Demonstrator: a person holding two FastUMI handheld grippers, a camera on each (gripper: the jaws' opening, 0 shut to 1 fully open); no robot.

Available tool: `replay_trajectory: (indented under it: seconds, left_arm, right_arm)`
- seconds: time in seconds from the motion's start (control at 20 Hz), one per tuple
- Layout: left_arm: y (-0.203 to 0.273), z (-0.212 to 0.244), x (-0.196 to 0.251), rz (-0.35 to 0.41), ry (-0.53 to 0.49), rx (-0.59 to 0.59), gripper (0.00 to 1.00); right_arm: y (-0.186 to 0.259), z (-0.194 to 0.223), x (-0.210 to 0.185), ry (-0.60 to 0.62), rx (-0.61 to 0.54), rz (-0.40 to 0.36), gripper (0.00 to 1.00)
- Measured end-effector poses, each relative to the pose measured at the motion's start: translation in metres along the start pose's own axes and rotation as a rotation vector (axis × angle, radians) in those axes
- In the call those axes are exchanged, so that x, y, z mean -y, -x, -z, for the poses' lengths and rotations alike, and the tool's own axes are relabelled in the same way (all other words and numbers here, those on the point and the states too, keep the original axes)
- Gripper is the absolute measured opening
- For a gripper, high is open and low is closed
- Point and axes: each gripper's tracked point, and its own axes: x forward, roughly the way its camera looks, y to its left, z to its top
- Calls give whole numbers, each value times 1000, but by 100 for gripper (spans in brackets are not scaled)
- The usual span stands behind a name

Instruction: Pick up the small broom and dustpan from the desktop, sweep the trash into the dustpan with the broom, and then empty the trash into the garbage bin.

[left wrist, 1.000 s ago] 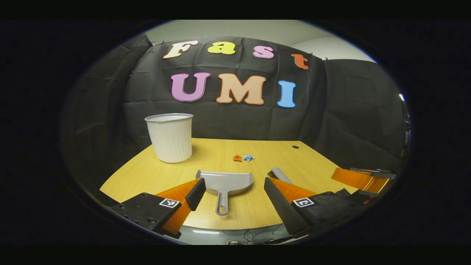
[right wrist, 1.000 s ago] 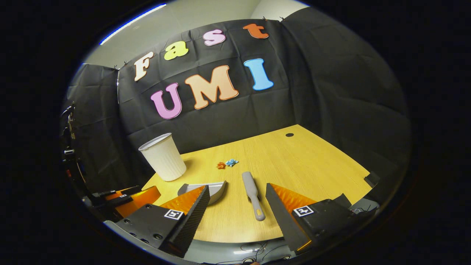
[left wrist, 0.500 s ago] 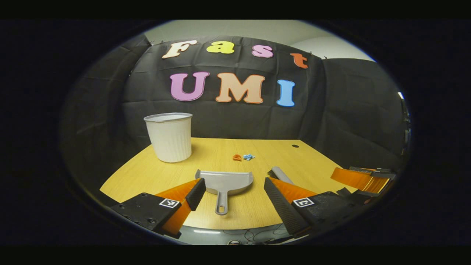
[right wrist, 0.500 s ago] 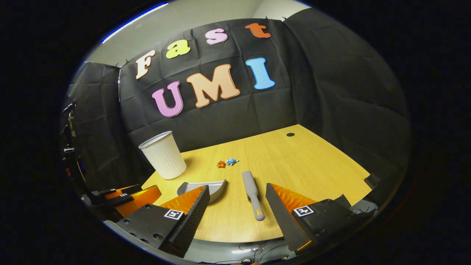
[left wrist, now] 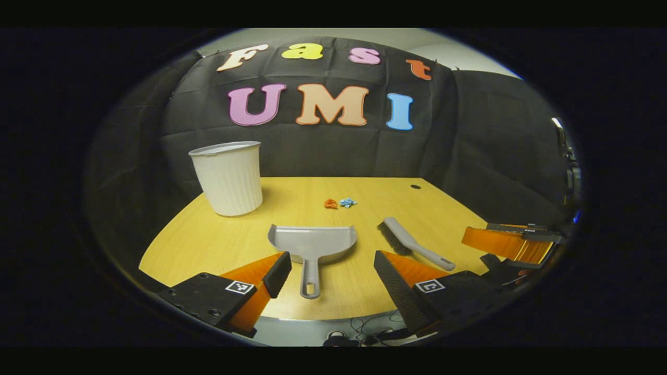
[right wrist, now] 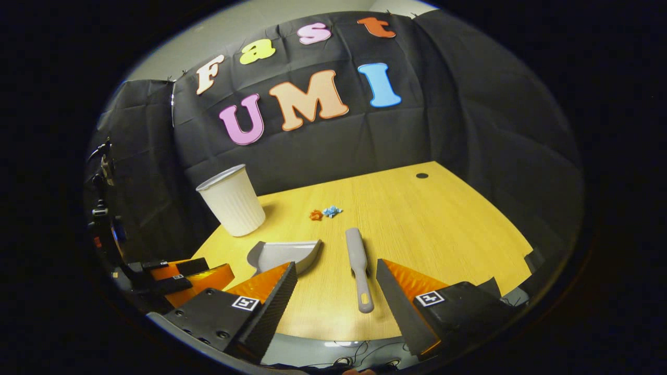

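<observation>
A grey dustpan [left wrist: 311,245] lies on the wooden desktop [left wrist: 219,245], its handle pointing at me. My left gripper [left wrist: 329,266] hangs open in front of that handle, nothing between its fingers. To the right lies the small grey broom [left wrist: 411,244], bristles to the left. In the right gripper view the broom [right wrist: 358,263] points its handle between the open fingers of my right gripper [right wrist: 337,276], which holds nothing; the dustpan [right wrist: 284,255] lies to its left. Two small scraps of trash [left wrist: 338,203], one orange and one blue, sit further back [right wrist: 324,213].
A white ribbed garbage bin [left wrist: 227,177] stands upright at the back left of the desk [right wrist: 233,205]. A small dark hole [right wrist: 422,175] marks the far right of the desktop. Cables hang below the near edge. The other gripper [left wrist: 513,245] shows at the right edge.
Both grippers have moved forward over the desk's near edge and tipped down slightly. The whole broom now shows in the left gripper view. Nothing on the desk has moved.
</observation>
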Motion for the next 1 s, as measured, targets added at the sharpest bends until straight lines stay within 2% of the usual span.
replay_trajectory:
  seconds: [0.15, 0.4, 0.65, 0.7, 1.0]
  left_arm:
    - [-19, 26, -10, -19, -9, -124, 96]
    - [-40, 52, -17, -23, -13, -313, 97]
    - [-71, 67, -38, -68, -45, -420, 97]
    - [-76, 71, -39, -72, -49, -440, 99]
    - [-97, 89, -42, -90, -55, -515, 95]
  right_arm:
    - [-25, 3, 17, 49, -47, 29, 92]
    - [-79, 25, 26, 47, -213, 17, 92]
    - [-118, 49, 32, 95, -354, 19, 93]
    - [-121, 53, 32, 102, -381, 19, 92]
    - [-138, 73, 35, 84, -474, 27, 93]
